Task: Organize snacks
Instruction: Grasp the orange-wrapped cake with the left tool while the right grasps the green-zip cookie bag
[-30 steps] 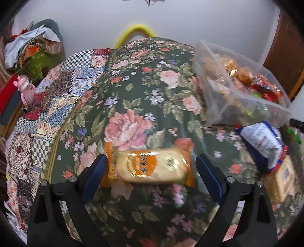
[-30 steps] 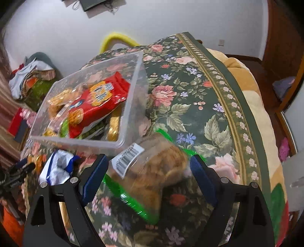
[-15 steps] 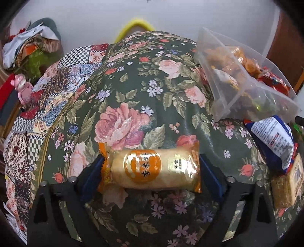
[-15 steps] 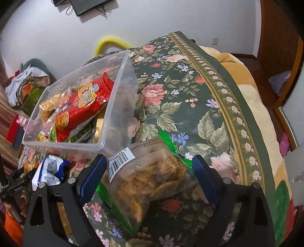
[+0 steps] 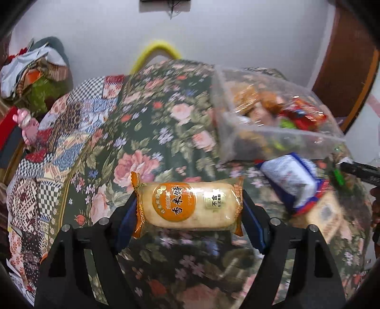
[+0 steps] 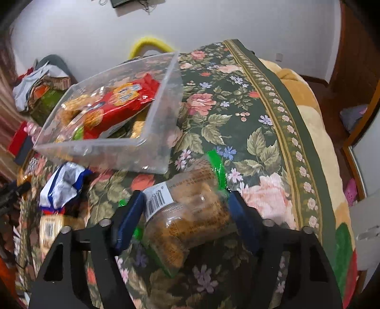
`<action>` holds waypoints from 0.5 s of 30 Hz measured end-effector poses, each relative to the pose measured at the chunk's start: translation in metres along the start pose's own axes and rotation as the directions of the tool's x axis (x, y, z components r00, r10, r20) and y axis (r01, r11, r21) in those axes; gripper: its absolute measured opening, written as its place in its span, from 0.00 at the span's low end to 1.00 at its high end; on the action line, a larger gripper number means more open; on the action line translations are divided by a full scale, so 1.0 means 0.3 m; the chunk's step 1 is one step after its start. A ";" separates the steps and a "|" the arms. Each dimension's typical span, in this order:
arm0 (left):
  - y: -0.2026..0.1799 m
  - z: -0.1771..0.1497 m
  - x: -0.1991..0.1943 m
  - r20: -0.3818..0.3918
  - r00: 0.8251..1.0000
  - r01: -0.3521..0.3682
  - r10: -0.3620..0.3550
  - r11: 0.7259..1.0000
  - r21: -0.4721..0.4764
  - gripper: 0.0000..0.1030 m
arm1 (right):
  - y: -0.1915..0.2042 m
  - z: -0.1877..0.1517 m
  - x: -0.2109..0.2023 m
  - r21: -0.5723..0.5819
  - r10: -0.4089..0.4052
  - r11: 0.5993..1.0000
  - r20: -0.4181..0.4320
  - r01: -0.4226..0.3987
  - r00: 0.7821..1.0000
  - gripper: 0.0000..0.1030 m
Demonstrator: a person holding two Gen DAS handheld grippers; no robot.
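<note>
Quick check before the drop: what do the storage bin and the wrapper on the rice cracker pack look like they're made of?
Storage bin: apparently rigid clear plastic, slightly frosted; the snacks inside show through its straight walls. Rice cracker pack: thin glossy plastic film, likely clear over the cracker with orange printed, crimped ends; it glints and wrinkles at the seals.

Floral bedspread (image 5: 152, 133), patchwork quilt (image 5: 68, 133), clothes pile (image 5: 35, 71)

We see a plain white wall (image 6: 237, 21) behind a bed under a dark green floral bedspread (image 6: 237, 114). Brown wooden furniture (image 5: 344, 78) stands at right; piled clothes (image 5: 30, 71) lie at left.
</note>
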State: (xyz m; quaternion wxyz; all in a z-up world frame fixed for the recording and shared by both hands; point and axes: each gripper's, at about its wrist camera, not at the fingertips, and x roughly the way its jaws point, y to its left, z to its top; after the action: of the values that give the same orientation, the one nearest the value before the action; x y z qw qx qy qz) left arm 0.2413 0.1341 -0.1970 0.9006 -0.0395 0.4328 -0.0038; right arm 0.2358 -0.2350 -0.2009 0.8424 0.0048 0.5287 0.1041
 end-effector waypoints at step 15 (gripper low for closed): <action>-0.214 -0.007 -0.222 0.053 0.993 0.105 -0.110 0.990 0.089 0.76 | -0.022 -0.089 -0.160 0.022 0.040 0.999 0.029 -0.040 0.999 0.70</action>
State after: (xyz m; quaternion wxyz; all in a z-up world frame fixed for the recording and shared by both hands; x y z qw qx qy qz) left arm 0.1998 0.0727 -0.1416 0.9121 -0.0239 0.4033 -0.0699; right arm 0.1932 -0.2528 -0.1708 0.8474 0.0261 0.5178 0.1150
